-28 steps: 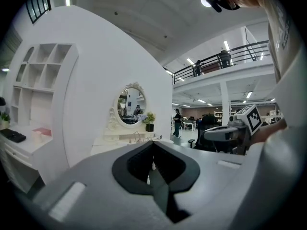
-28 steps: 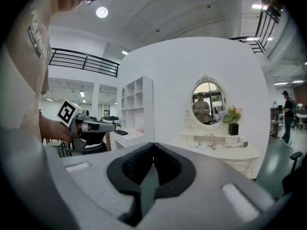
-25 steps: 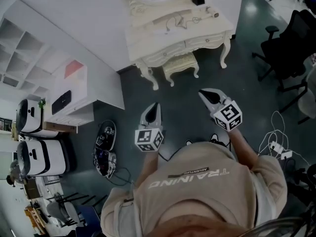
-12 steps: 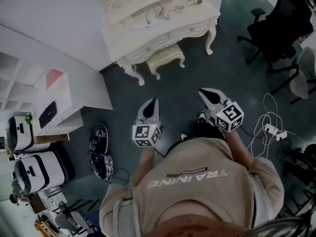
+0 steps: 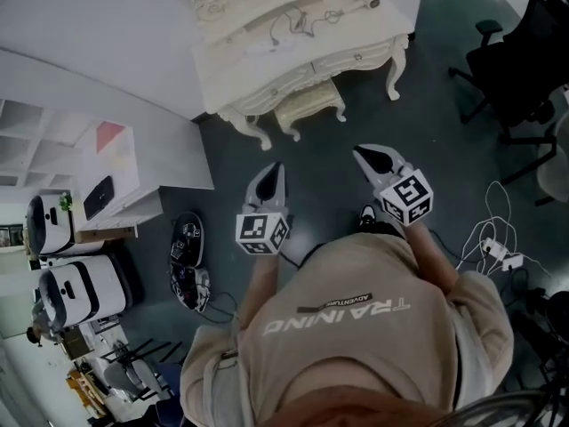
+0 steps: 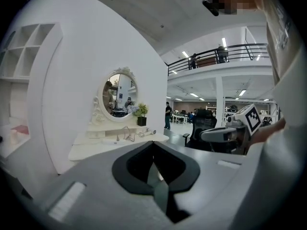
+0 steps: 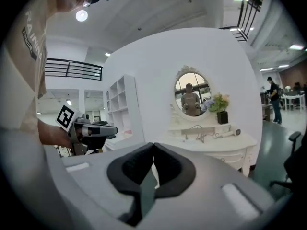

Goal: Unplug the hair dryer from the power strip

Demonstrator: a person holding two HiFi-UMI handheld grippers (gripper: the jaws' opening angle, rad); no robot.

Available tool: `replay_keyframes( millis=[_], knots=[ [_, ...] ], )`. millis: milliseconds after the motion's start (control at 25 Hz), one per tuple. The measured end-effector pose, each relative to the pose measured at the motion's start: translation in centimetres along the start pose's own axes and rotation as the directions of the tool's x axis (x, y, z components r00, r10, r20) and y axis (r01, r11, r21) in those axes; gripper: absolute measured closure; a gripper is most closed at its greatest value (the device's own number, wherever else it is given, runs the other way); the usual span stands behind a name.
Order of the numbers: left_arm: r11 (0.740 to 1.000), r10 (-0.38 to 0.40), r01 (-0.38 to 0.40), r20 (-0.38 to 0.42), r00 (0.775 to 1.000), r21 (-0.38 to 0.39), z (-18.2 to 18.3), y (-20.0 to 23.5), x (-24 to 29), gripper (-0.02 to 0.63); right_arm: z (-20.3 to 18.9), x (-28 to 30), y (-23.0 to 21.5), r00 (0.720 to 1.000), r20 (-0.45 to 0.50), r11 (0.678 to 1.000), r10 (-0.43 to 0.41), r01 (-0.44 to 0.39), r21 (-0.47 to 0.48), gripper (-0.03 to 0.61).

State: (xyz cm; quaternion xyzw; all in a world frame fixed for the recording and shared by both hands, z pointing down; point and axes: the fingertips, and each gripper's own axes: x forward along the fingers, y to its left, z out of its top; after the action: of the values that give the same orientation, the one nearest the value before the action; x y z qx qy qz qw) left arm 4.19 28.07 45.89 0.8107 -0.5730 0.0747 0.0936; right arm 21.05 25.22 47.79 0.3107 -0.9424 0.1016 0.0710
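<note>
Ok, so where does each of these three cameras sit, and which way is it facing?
Head view: on the person's head, facing steeply down at the cream carved dressing table; beige shirt, left hand-held gripper and right hand-held gripper show.
Left gripper view: on that hand-held gripper, facing the table along shut jaws; right hand-held gripper shows.
Right gripper view: likewise on its hand-held gripper; left hand-held gripper shows.
All three share the table.

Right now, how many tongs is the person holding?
2. The left tongs are out in front of the person, on the left. The right tongs are beside them, on the right. Both are shut, empty, and aimed toward the white dressing table. None look hidden.
</note>
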Motion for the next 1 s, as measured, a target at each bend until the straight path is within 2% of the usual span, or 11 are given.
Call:
replay_keyframes(
  millis=[240, 400, 600, 760, 1000],
  knots=[
    [0.993, 0.104, -0.105, -0.031, 0.994, -0.049, 0.4, 0.1, 4.2, 0.611, 0.5, 2.5, -5.4, 0.996, -0.021, 0.995, 0.082, -0.083, -0.056, 0.575],
    [0.992, 0.105, -0.107, -0.032, 0.994, -0.060, 0.7, -0.1, 7.4, 0.612, 1.1, 4.6, -8.5, 0.994, -0.017, 0.992, 0.110, -0.111, -0.056, 0.575],
    [0.990, 0.125, -0.126, -0.027, 0.992, -0.064, 1.8, 2.9, 9.8, 0.612, 1.0, 8.7, -9.0, 0.986, -0.036, 0.987, 0.160, -0.161, -0.019, 0.575],
    [0.992, 0.103, -0.104, -0.018, 0.995, -0.069, 1.9, 5.3, 11.5, 0.611, 1.3, 11.6, -9.4, 0.985, -0.054, 0.986, 0.164, -0.165, -0.026, 0.575],
    [0.998, 0.017, -0.017, -0.013, 1.000, -0.055, 1.8, 10.8, 13.9, 0.612, 3.6, 16.9, -9.3, 0.996, -0.047, 0.995, 0.082, -0.085, -0.058, 0.575]
  ],
)
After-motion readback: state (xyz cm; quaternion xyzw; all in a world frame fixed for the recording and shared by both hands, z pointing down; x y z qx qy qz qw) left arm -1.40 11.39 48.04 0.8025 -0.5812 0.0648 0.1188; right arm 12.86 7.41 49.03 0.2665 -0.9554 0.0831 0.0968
